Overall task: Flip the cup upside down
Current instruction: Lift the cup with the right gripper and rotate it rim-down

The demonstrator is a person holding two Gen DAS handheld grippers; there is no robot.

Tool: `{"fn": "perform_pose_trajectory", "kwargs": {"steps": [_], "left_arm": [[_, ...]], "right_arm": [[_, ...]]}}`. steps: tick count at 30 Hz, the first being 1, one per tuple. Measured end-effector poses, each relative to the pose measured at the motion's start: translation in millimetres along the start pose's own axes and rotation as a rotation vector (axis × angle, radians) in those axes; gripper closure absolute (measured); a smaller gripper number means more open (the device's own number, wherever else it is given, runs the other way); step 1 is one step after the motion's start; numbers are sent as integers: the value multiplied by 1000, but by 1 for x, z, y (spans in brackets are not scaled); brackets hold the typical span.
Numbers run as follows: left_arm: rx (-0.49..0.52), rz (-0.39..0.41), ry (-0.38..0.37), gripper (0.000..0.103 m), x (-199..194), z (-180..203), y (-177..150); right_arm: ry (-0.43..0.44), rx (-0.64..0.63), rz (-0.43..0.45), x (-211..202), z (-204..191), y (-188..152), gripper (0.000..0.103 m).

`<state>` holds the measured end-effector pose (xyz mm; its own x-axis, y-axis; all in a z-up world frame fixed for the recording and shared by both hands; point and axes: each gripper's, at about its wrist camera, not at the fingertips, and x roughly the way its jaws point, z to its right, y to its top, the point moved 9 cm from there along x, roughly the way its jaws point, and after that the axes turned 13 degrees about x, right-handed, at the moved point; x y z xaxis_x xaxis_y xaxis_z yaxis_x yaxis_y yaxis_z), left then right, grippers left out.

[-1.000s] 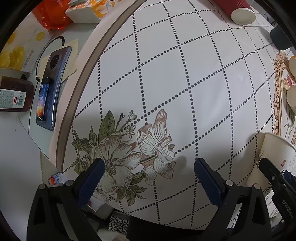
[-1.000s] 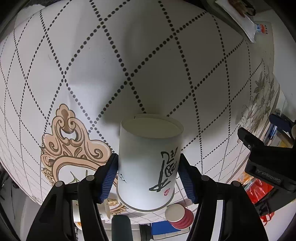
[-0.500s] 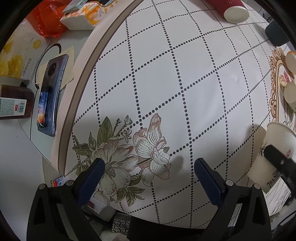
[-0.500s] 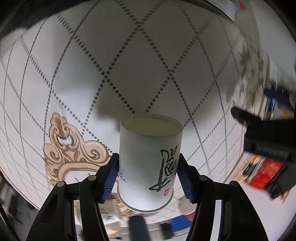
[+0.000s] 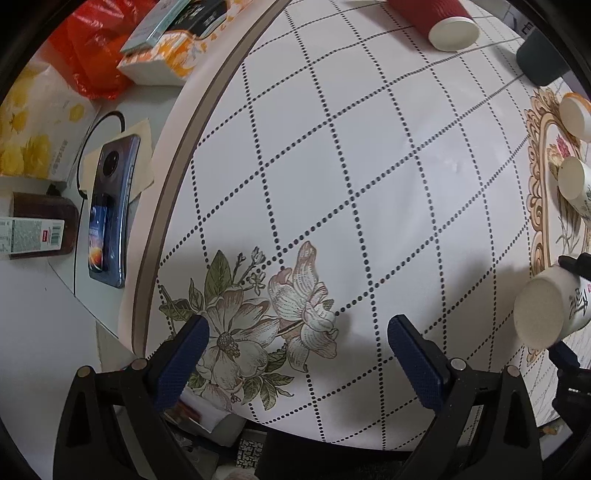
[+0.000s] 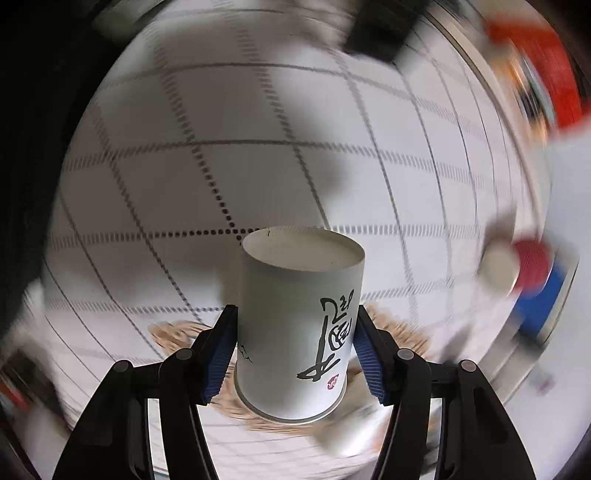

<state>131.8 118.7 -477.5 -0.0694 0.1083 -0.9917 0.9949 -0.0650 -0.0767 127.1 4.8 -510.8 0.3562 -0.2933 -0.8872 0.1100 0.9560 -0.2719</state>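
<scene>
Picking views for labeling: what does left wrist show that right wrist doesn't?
Left wrist only: the open, empty left gripper, a smartphone off the cloth, an orange-patterned box, a dark cup, and a flower print.

Right wrist only: the right gripper shut on the white paper cup, both blue fingers against its wall, calligraphy facing the camera; background motion-blurred.

Both: that cup, the dotted-grid tablecloth, and a red cup.
</scene>
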Motion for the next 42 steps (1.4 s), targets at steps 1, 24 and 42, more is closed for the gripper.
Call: {"fn": "perform_pose_trajectory", "kwargs": {"steps": [1,24,42], "left_arm": [[7,2,2,4,-2,3,2],[116,44,1,4,-37,78,41],[133,16,-8,4,-27,83,34]], "right_arm": [[27,67,-12,1,5,0,40],[573,1054,-305,33,2,-75,40],[738,1256,-411,57,4,-117,24]]}}
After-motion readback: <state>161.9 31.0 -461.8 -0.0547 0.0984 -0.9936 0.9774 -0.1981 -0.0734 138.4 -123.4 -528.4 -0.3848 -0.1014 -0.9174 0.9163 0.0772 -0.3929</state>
